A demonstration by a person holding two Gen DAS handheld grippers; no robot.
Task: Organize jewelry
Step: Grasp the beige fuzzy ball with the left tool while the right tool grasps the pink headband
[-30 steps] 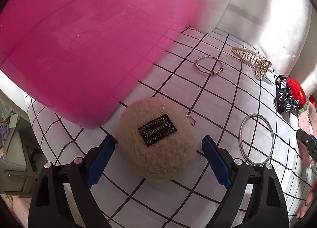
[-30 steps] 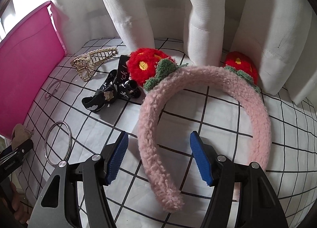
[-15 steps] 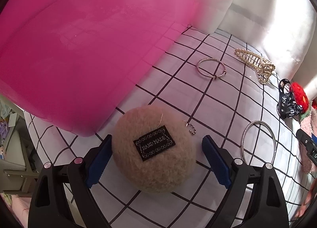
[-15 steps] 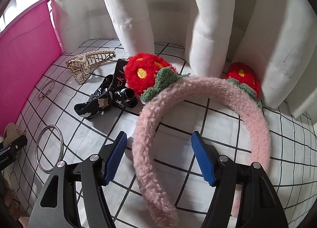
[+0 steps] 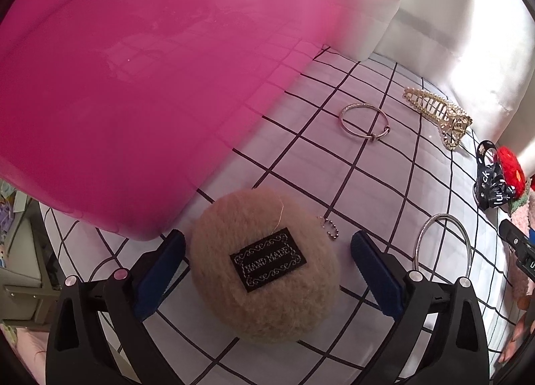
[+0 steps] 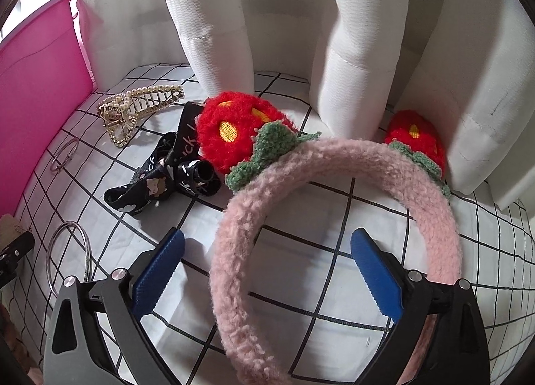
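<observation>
Left wrist view has the left gripper (image 5: pixel 267 263) spread wide around a tan pouf (image 5: pixel 264 264) with a black "HAND MADE" label, blue fingers (image 5: pixel 160 268) on either side but not squeezing it, right beside the pink bin (image 5: pixel 150 84) on the checked cloth (image 5: pixel 384 184). Past it lie a thin bangle (image 5: pixel 364 121), a pearl claw clip (image 5: pixel 438 114) and a bigger ring (image 5: pixel 443 244). Right wrist view shows the right gripper (image 6: pixel 267 271) also released, straddling one side of the pink headband (image 6: pixel 334 204) with red strawberries, black bow (image 6: pixel 167 177) off to the left.
</observation>
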